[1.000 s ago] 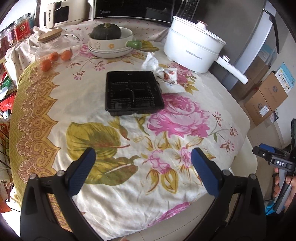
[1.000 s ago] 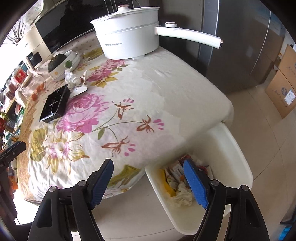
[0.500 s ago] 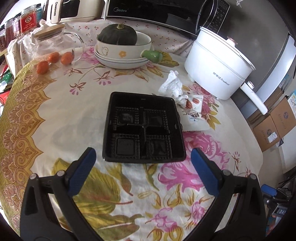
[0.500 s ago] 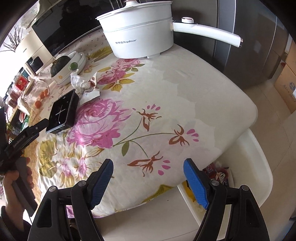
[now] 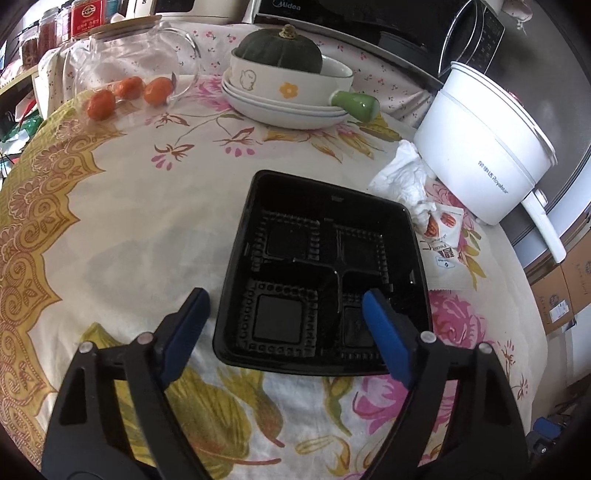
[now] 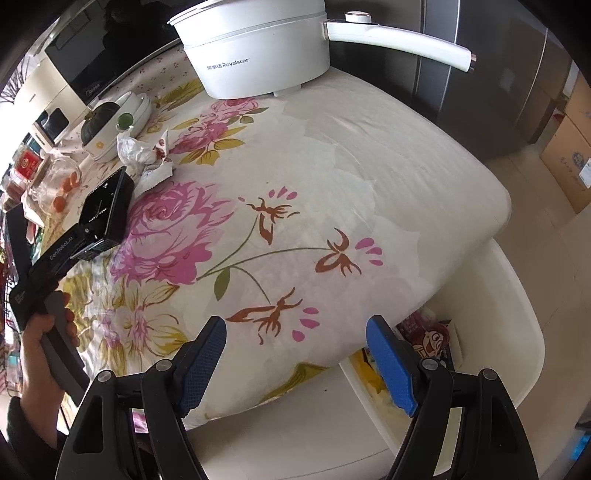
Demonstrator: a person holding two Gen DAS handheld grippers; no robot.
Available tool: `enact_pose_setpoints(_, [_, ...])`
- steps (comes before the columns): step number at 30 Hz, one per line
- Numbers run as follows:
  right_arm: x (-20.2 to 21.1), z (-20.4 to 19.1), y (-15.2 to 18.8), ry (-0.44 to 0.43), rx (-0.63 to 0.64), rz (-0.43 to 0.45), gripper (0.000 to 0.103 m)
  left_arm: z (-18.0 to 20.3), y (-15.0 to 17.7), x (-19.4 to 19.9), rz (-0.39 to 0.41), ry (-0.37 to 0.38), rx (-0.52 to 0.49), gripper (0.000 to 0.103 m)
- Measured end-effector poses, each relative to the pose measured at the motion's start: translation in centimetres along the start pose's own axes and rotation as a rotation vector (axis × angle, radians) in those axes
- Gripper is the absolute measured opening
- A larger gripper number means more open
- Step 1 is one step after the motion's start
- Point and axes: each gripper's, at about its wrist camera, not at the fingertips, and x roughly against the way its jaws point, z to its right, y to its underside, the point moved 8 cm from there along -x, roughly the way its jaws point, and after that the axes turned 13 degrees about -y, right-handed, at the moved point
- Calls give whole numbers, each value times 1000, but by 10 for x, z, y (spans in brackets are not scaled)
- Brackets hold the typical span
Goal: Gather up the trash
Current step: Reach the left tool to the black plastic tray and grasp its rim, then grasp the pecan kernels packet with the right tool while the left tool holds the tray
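Left tool [image 5: 284, 306] just been closing, straddling black tray's [image 5: 325, 236] near-left corner, no grip yet; right tool [image 6: 295, 336] released over worktop [image 6: 369, 166].

On the white electric pot [image 6: 258, 55] I read "Royalstar" in grey after some characters I cannot make out, and the same word runs up its side in my left view; the black microwave [image 5: 332, 14] behind the bowls says "Midea" on its front. The body of my left gripper [image 6: 62, 254] carries "GenRobot.AI" in white letters; the red tin [image 5: 86, 16] and the snack packet [image 5: 445, 240] bear print too small for me to read.
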Motion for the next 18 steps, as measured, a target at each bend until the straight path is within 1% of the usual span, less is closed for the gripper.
enact_pose_setpoints(1, [0,0,1,1,-1,-2,80,3,0,0,0,24,-1,71])
enact_pose_setpoints(2, [-1,1,2,3,1,-5,80,6,1,1,-3,31,-8,58])
enact_pose_setpoints(5, [-3,-1,2,21,24,-8,80,8,4,8,-20,46,-25,57])
enact_pose_setpoints(8, [-9,-2,-5,48,43,-13,80,-2,3,19,-22,43,-42,57])
enact_pose_setpoints(11, [-19,-10,-19,39,49,-9,80,-23,-1,30,-33,56,-3,57])
enact_pose_setpoints(13, [-30,-22,-32,24,62,1,80,-42,-4,37,-41,56,36,57])
enact_pose_setpoints(16, [-50,-49,-53,-13,95,23,80,-71,-5,47,-67,29,83,57])
enact_pose_setpoints(18, [-65,-71,-69,-40,119,39,80,-85,-6,54,-85,30,106,57])
